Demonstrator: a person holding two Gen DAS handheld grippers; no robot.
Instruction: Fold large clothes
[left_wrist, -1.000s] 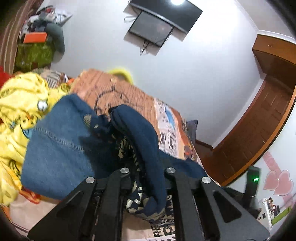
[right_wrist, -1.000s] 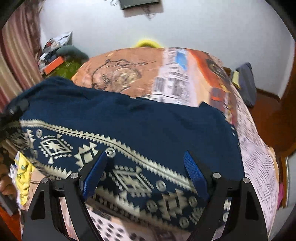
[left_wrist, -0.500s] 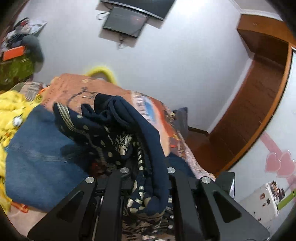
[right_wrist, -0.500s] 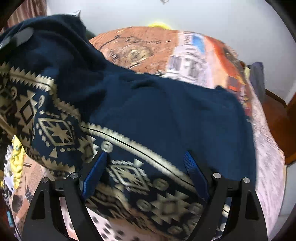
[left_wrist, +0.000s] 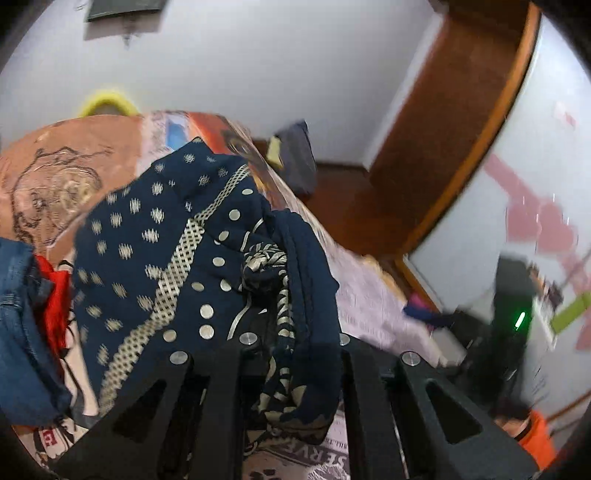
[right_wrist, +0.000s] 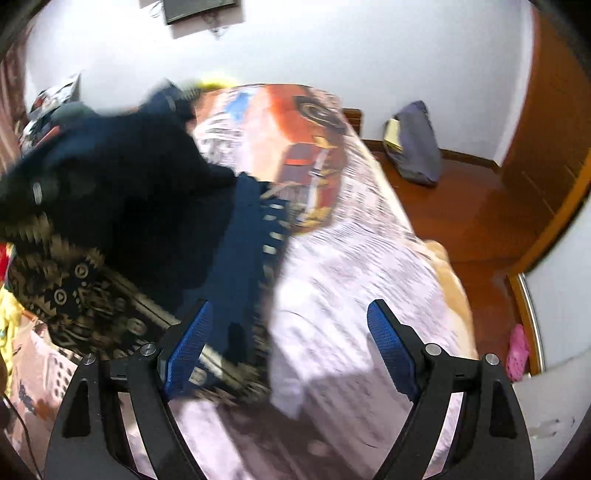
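A navy garment with cream dots and geometric bands (left_wrist: 177, 266) is bunched up over the bed. My left gripper (left_wrist: 295, 343) is shut on a fold of it, and the cloth drapes over its fingers. In the right wrist view the same garment (right_wrist: 147, 229) hangs at the left, lifted off the bed. My right gripper (right_wrist: 288, 354) is open, its blue pads (right_wrist: 388, 343) apart above the bed sheet, with the garment's edge near the left pad.
The bed has a printed orange and white sheet (right_wrist: 351, 266). Blue jeans (left_wrist: 18, 332) and a red item (left_wrist: 55, 299) lie at the left. A grey bag (right_wrist: 417, 144) sits on the wooden floor by the wall. A wooden door (left_wrist: 461, 129) stands at the right.
My left gripper has lifted the garment and swung it right, bunching it. The garment has slid off to the left of my right gripper, uncovering the sheet. The right gripper stays open.
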